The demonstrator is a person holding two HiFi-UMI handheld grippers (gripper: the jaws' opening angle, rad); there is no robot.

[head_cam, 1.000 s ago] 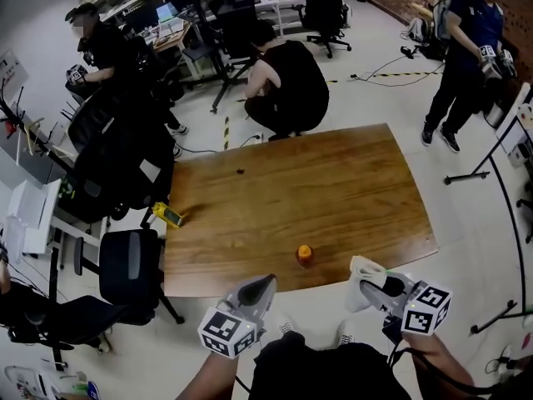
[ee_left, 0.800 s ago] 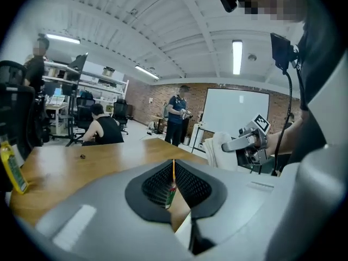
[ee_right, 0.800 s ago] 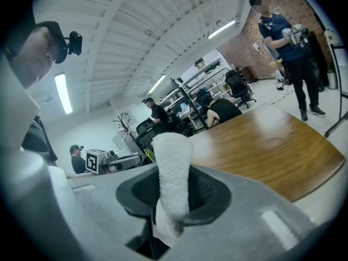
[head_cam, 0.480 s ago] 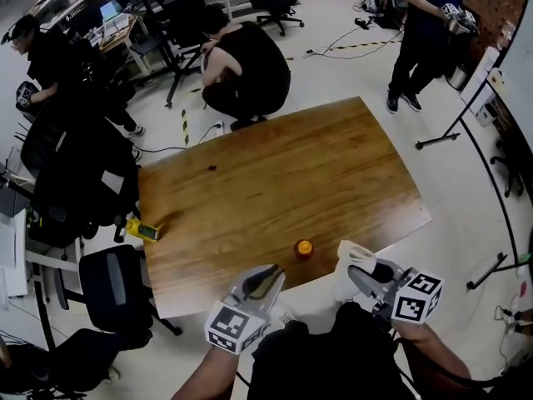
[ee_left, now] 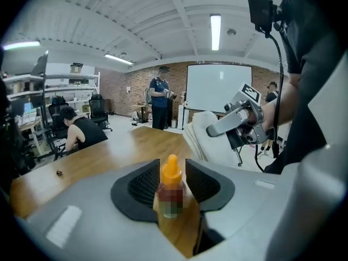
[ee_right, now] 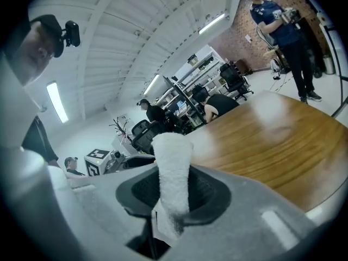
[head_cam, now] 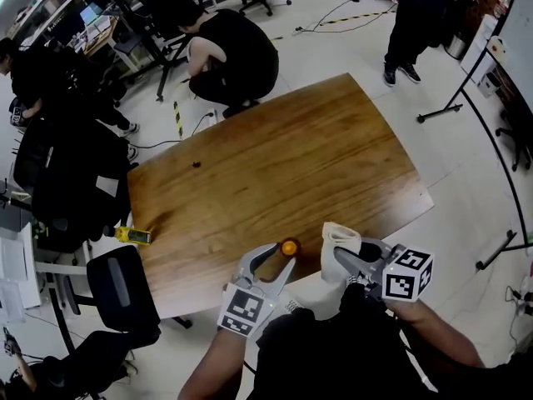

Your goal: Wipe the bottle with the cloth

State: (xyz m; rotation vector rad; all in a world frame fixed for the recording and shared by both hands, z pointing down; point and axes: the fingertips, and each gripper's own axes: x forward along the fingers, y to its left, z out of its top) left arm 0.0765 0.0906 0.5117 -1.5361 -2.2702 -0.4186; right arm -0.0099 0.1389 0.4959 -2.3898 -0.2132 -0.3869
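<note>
a broad brown wooden table [head_cam: 275, 157] with rounded corners fills the middle of the head view on a pale floor. beyond its far edge a person in black [head_cam: 229, 57] crouches, and a black office chair [head_cam: 123, 294] stands off the near left corner. the left gripper [head_cam: 281, 257] reaches over the near edge; its jaws have just been opening and now stand wide apart, with a small clear bottle with an orange cap [ee_left: 171, 189] upright on the table in the gap between them, not squeezed. just to the right of it, the right gripper [head_cam: 343, 259] is clamped on a folded white terry cloth [ee_right: 173, 178], which sticks up past the jaw tips, near the bottle but apart from it. a small yellow object [head_cam: 133, 236] lies at the table's left edge
</note>
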